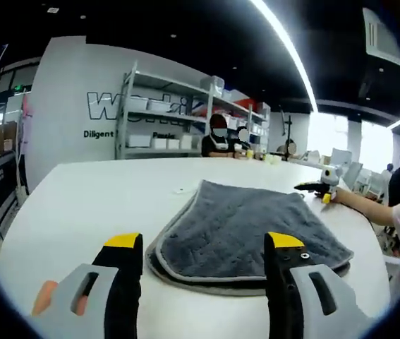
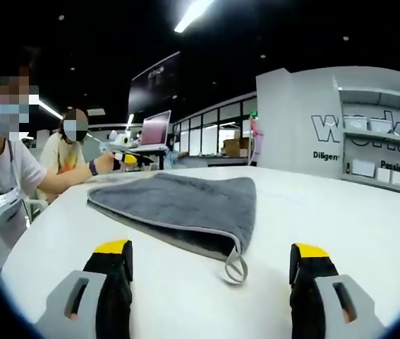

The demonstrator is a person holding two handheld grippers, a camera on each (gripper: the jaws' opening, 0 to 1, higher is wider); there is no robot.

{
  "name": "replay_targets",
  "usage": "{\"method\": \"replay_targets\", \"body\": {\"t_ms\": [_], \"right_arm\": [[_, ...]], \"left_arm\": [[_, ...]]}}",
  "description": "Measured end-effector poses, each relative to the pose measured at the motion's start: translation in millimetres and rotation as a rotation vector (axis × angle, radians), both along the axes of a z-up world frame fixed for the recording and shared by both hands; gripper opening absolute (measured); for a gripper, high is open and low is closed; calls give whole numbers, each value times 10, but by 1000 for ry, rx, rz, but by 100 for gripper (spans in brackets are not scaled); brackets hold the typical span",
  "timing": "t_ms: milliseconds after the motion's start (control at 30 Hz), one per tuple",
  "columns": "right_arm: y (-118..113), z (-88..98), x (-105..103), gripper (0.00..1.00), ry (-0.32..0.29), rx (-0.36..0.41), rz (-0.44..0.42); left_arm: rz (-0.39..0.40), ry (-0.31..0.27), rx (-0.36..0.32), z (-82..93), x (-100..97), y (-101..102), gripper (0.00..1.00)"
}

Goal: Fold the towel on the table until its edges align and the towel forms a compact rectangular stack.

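The grey towel (image 1: 245, 236) lies folded on the white table (image 1: 101, 205), centre of the left gripper view. The left gripper (image 1: 204, 244) stands wide apart, empty, at bottom; the right gripper (image 2: 210, 253) likewise, the towel's hanging loop (image 2: 235, 269) between its jaws.

The right gripper (image 2: 210, 265) hovers low over the white table (image 2: 341, 219), its yellow-tipped jaws wide apart with nothing between them; just ahead lies the grey towel (image 2: 178, 201), folded (its hanging loop (image 2: 235, 269) rests on the tabletop); a seated person (image 2: 5, 176) leans on the table's far edge.
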State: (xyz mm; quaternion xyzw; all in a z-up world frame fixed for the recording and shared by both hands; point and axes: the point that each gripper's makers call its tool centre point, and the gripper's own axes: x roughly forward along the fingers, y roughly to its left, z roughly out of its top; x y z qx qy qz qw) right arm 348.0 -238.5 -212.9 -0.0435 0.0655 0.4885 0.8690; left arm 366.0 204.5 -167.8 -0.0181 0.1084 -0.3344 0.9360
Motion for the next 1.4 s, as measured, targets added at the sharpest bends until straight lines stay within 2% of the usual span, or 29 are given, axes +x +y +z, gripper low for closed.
{"method": "replay_targets", "body": {"t_ms": [33, 267, 733, 900, 1133, 1400], "right_arm": [[-2, 2, 1, 94, 0, 1, 0], [11, -2, -16, 94, -1, 2, -3], [24, -15, -32, 94, 0, 1, -7], [19, -15, -26, 95, 2, 1, -7], [30, -35, -32, 96, 13, -4, -11], [20, -10, -5, 95, 56, 26, -31]], "left_arm": [[-17, -1, 6, -16, -50, -44, 76], [-50, 0, 67, -66, -70, -94, 85], [-85, 9, 69, -90, -136, -182, 98], [-89, 17, 86, -124, -145, -191, 99], [-88, 24, 71, -119, -134, -186, 99], [-83, 27, 75, -125, -115, -165, 99]]}}
